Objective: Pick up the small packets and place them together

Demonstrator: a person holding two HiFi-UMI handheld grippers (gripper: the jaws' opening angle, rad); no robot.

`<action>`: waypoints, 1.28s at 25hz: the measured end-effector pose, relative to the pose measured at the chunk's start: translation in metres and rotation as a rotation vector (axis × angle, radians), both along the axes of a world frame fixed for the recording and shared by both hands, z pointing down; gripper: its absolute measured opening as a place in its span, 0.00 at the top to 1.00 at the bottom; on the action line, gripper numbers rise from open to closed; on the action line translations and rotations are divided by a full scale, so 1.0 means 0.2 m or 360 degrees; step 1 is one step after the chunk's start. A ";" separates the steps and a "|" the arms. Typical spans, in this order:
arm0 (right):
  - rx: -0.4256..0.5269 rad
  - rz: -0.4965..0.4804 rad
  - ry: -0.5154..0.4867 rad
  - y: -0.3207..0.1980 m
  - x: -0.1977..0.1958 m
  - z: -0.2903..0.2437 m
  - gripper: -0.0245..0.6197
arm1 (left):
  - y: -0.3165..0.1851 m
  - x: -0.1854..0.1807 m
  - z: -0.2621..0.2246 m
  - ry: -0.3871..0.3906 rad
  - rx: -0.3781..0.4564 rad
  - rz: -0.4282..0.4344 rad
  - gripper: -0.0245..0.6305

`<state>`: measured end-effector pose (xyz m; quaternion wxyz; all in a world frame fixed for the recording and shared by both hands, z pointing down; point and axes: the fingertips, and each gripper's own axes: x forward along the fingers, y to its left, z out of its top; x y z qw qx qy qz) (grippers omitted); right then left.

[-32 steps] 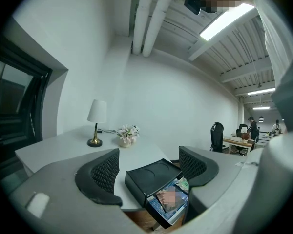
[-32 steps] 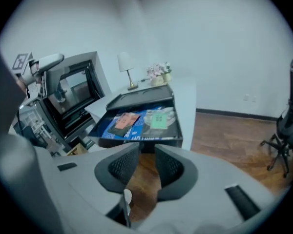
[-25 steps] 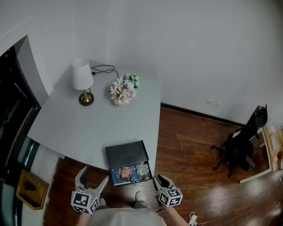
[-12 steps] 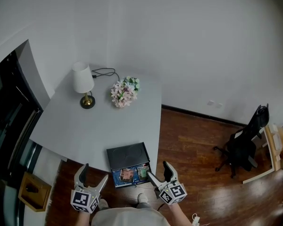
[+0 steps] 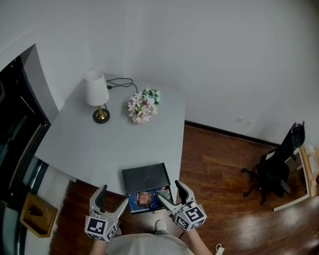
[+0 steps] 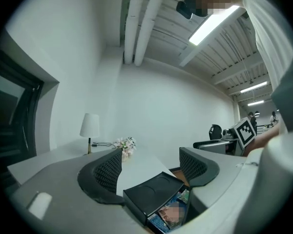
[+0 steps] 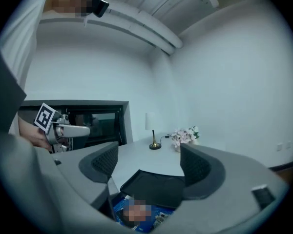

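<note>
While both grippers hang in front of the person at the near right corner of the grey table [image 5: 95, 142], the small packets [image 5: 144, 197] lie flat in a blue tray [image 5: 133, 203] at that corner. A black panel [image 5: 145, 175] lies just beyond the tray, on the table side.

The tray's long side runs along the table's near edge, and the packets sit side by side along it. A pinkish packet [image 5: 143, 197] lies near the middle, and a greenish packet [image 5: 161, 192] lies at the right end, partly behind a jaw. Each seems slightly longer from the person toward the wall than across, but they are too small to be sure.

The left gripper [image 5: 111, 203] is held off the tray's left end with its jaws wide apart and nothing between the pads. It points toward the table.

The right gripper [image 5: 171, 194] is at the tray's right end. Its jaws have just swung wide and then drawn in a little. They stand apart and empty, and in the right gripper view the tray and panel show lower down between them.

A white-shaded lamp [image 5: 97, 92] and a bunch of pale flowers [image 5: 143, 105] stand at the far end of the table, well apart from the tray.
</note>
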<state>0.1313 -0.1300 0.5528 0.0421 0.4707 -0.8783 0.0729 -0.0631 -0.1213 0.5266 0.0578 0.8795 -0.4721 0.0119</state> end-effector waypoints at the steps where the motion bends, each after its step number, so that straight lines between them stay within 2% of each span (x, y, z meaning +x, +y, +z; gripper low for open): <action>1: -0.0045 -0.0031 0.0028 0.00 -0.02 0.03 0.36 | 0.00 -0.01 0.00 0.0018 -0.0007 -0.0014 0.39; 5: -0.0389 -0.0183 0.0050 0.01 -0.11 0.28 0.36 | -0.01 -0.05 0.02 0.0057 -0.0026 -0.0062 0.39; 7: -0.0554 -0.0189 -0.0038 0.01 -0.14 0.41 0.36 | -0.01 -0.07 0.03 0.0065 -0.0042 -0.0088 0.39; 9: -0.0748 -0.0166 -0.0128 0.00 -0.15 0.56 0.44 | 0.00 -0.10 0.04 0.0086 -0.0061 -0.0108 0.39; 11: -0.0909 -0.0150 -0.0149 0.00 -0.17 0.70 0.44 | 0.01 -0.11 0.05 0.0104 -0.0077 -0.0115 0.39; 15: -0.1029 -0.0211 0.0090 0.01 -0.23 0.90 0.44 | 0.02 -0.12 0.07 0.0102 -0.0086 -0.0114 0.39; 18: -0.1173 -0.0225 0.0206 0.02 -0.25 1.03 0.44 | 0.02 -0.14 0.08 0.0106 -0.0098 -0.0126 0.39; 23: -0.1381 -0.0179 0.0182 0.00 -0.26 1.18 0.44 | 0.02 -0.14 0.09 0.0134 -0.0121 -0.0121 0.39; 26: -0.1491 -0.0119 0.0227 0.00 -0.24 1.24 0.45 | 0.03 -0.14 0.09 0.0131 -0.0121 -0.0117 0.39; 32: -0.1526 -0.0032 0.0387 -0.03 -0.17 1.28 0.70 | 0.04 -0.13 0.10 0.0137 -0.0137 -0.0100 0.39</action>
